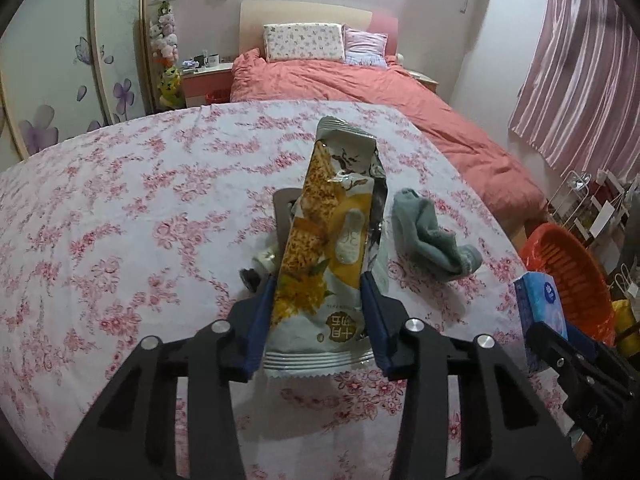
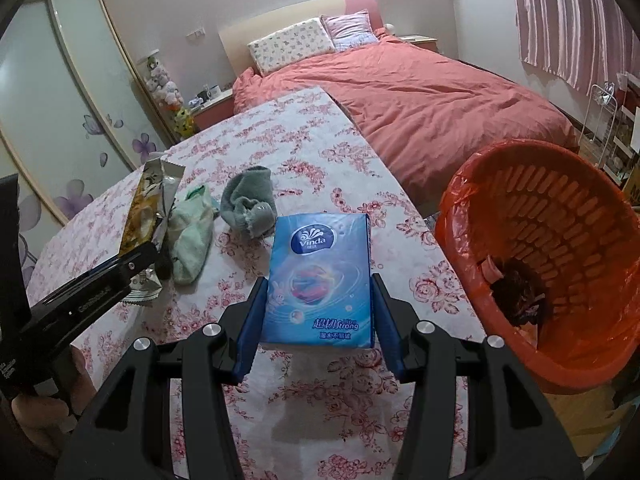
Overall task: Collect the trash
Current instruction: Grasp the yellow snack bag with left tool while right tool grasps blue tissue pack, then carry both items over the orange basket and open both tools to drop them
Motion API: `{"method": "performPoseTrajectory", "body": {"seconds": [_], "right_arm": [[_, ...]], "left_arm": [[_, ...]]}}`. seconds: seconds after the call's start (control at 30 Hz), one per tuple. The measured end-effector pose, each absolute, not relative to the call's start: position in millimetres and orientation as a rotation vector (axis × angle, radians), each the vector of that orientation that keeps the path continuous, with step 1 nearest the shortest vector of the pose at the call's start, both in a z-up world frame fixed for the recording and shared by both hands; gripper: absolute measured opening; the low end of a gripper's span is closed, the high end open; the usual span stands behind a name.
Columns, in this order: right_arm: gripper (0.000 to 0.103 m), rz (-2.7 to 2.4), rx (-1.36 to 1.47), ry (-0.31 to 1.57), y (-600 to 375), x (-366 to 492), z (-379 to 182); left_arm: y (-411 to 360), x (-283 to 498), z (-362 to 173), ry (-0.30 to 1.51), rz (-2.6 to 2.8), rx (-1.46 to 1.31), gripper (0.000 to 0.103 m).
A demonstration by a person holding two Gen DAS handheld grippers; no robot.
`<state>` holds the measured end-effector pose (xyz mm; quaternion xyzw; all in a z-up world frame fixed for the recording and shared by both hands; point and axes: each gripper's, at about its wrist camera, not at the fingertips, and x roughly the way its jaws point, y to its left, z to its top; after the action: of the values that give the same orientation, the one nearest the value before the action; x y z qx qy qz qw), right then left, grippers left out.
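Left jaws grip one wrapper (image 1: 320, 248), right jaws one tissue pack (image 2: 320, 280); one basket (image 2: 560, 352).

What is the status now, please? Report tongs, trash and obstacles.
Left tongs shut on snack wrapper. Right tongs shut on tissue pack. Orange bin right, path unobstructed.

Glossy foil wrapper (image 1: 332, 240); slotted plastic basket (image 2: 560, 240); cloth tablecloth (image 1: 120, 220).

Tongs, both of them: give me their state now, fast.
Left tongs: shut on the wrapper.
Right tongs: shut on the tissue pack.
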<state>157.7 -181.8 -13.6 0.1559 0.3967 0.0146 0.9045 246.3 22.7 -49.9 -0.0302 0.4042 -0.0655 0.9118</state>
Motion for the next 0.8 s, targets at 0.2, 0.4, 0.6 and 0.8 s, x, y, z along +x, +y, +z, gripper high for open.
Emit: {"method": "performPoseTrajectory", "body": {"seconds": [0.2, 0.4, 0.6, 0.8], "right_arm": [[0.051, 0.034, 0.332, 0.766, -185.4, 153.2, 3.5], [0.051, 0.020, 0.346, 0.688, -195.4, 146.2, 24.7], [0.051, -0.032, 0.360, 0.620, -213.2, 136.6, 37.5], [0.051, -0.129, 0.390, 0.566, -240.8, 126.1, 41.2]], "left_arm": [[25.2, 237.9, -25.4, 0.790, -0.145, -0.062, 0.043], [12.9, 225.8, 6.4, 0.733, -0.193, -0.061, 0.043], [-10.3, 225.4, 24.2, 0.724, -0.259, -0.059, 0.043], [-44.4, 230.8, 35.3, 0.721, -0.360, -0.029, 0.043]]}}
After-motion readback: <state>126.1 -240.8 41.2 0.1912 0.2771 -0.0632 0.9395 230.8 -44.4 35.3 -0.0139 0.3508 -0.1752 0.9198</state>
